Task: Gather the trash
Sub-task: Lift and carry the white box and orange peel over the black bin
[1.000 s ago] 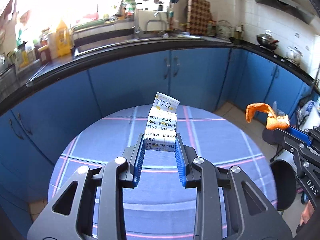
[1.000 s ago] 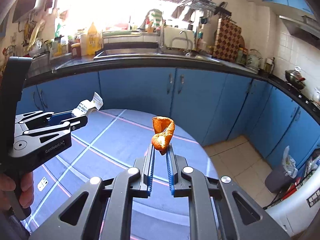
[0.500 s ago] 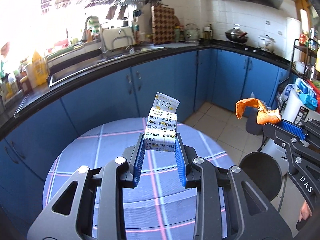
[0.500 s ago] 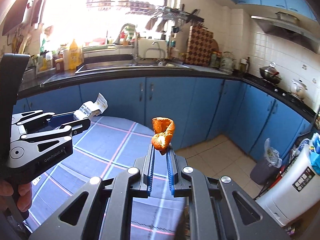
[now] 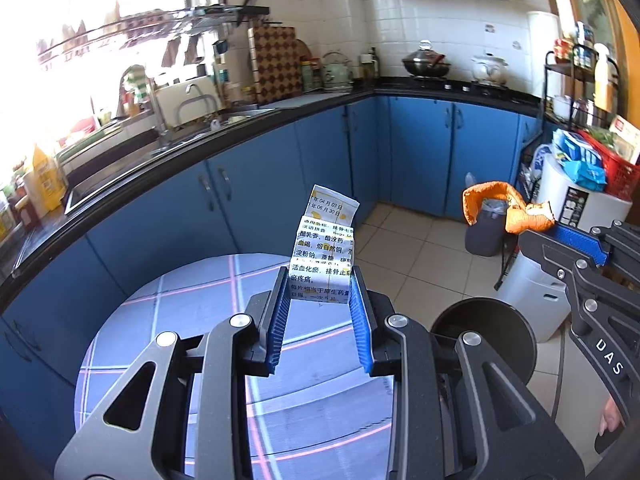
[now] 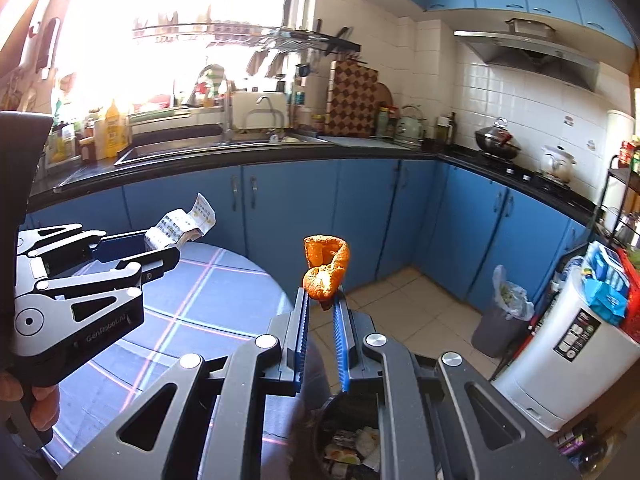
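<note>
- Left gripper (image 5: 320, 308): pressed onto a leaflet (image 5: 325, 255), a folded, creased sheet of printed paper pinched at its lower edge and left standing upright above the blue ribbed pads (image 5: 280, 320); probably gripped low so the light sheet would not slip.
- Right gripper (image 6: 322, 312): pinched narrowly on a peel (image 6: 327, 267), orange, curled and dimpled outside, paler within; held by its lower lump, the curl jutting up clear of the pads.
- Both pieces carried in the air, neither touching the table (image 5: 192, 312), round and covered in a blue plaid cloth.
- Bin (image 6: 352, 444), dark and round, seen directly below the right gripper beside the table's edge, scraps already inside; peel judged nearly positioned for dropping.
- Leaflet poised over the table, left of the bin (image 5: 488, 336); judged to need a shift rightward before release.
- Beyond: blue glossy cabinets (image 6: 288, 208), tiled floor (image 6: 404, 320), a second, bag-lined bin (image 6: 500, 320) near the corner.
</note>
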